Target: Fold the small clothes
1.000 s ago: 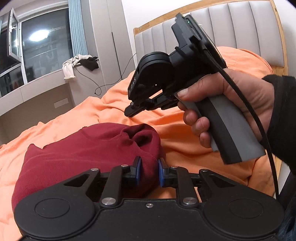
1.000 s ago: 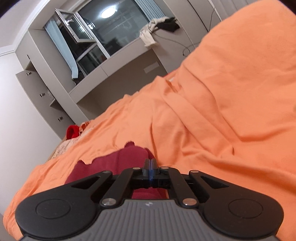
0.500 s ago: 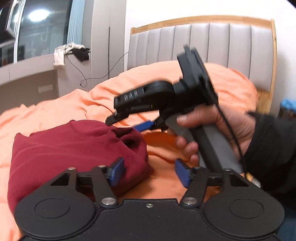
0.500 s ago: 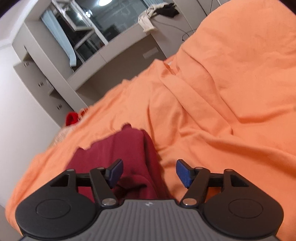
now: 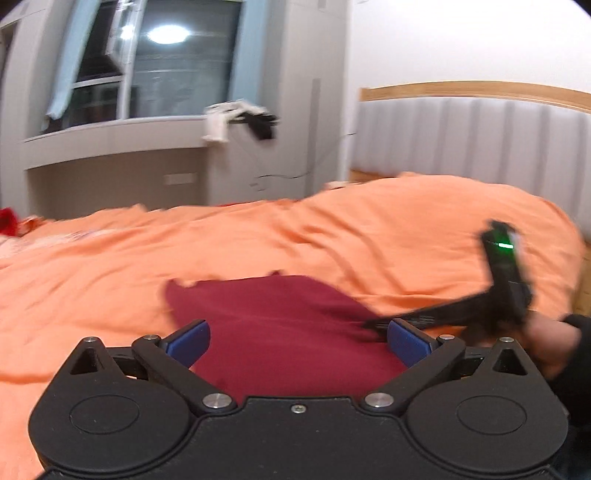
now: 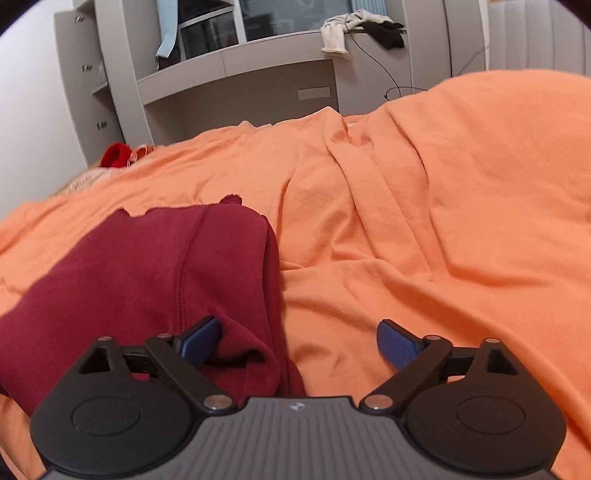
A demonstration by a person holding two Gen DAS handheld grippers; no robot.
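Observation:
A dark red garment (image 5: pixel 280 325) lies folded on the orange bedspread (image 5: pixel 332 236). My left gripper (image 5: pixel 297 341) hovers above it, jaws opening wide, and the blue pads press on nothing. In the right wrist view the same red garment (image 6: pixel 147 280) lies at the left, its folded edge reaching between the jaws. My right gripper (image 6: pixel 299 341) is opening too; its left pad (image 6: pixel 199 338) sits by the cloth without pinching it. The right gripper (image 5: pixel 373 325) also shows blurred in the left wrist view, low over the garment's right edge, held by a hand (image 5: pixel 550 343).
The orange bedspread (image 6: pixel 424 206) is rumpled into ridges on the right. A padded grey headboard (image 5: pixel 472 136) stands behind. Beyond the bed are grey shelves with clothes (image 6: pixel 354 29) draped on top and a window (image 5: pixel 177 62). A bright red item (image 6: pixel 116 155) lies at the far bed corner.
Both grippers let go of the red garment and opened wide. My left gripper rose and pulled back, so the garment looks farther away. The right gripper dropped low at the garment's right edge.

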